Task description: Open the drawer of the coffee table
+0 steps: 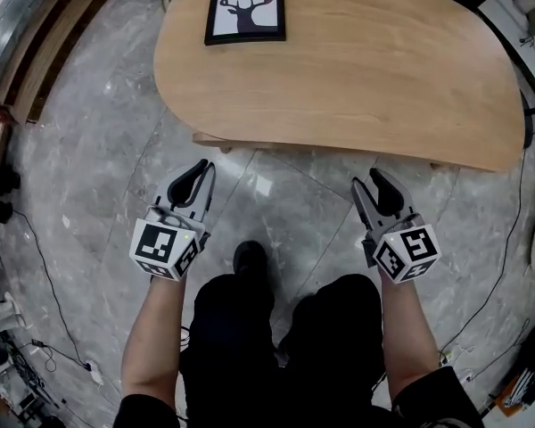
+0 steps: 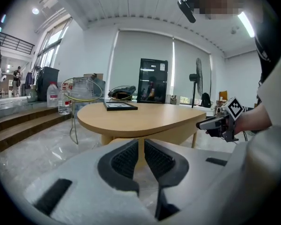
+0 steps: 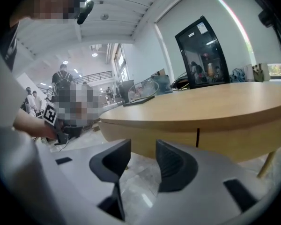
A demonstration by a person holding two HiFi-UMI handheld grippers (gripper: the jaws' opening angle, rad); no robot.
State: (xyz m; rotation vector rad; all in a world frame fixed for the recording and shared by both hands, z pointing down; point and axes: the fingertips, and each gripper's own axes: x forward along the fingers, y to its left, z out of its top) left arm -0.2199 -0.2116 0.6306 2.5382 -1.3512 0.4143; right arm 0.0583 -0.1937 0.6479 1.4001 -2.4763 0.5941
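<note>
The coffee table (image 1: 366,78) is a rounded light-wood top on a marble floor, with a framed deer picture (image 1: 245,8) at its far left. Its near edge lies just ahead of both grippers. In the right gripper view the table's side band (image 3: 168,142) shows a dark vertical seam (image 3: 197,138); I cannot tell which part is the drawer front. My left gripper (image 1: 199,169) hangs low before the table's left part, its pads (image 2: 126,158) a narrow gap apart with nothing between. My right gripper (image 1: 379,178) stands open and empty before the right part, clear of the table.
Wooden steps (image 1: 45,43) run along the far left. Cables (image 1: 36,266) trail over the floor at left and right. The person's knees and a black shoe (image 1: 250,257) sit between the grippers. A standing fan (image 2: 198,78) and a water bottle (image 2: 52,95) stand beyond the table.
</note>
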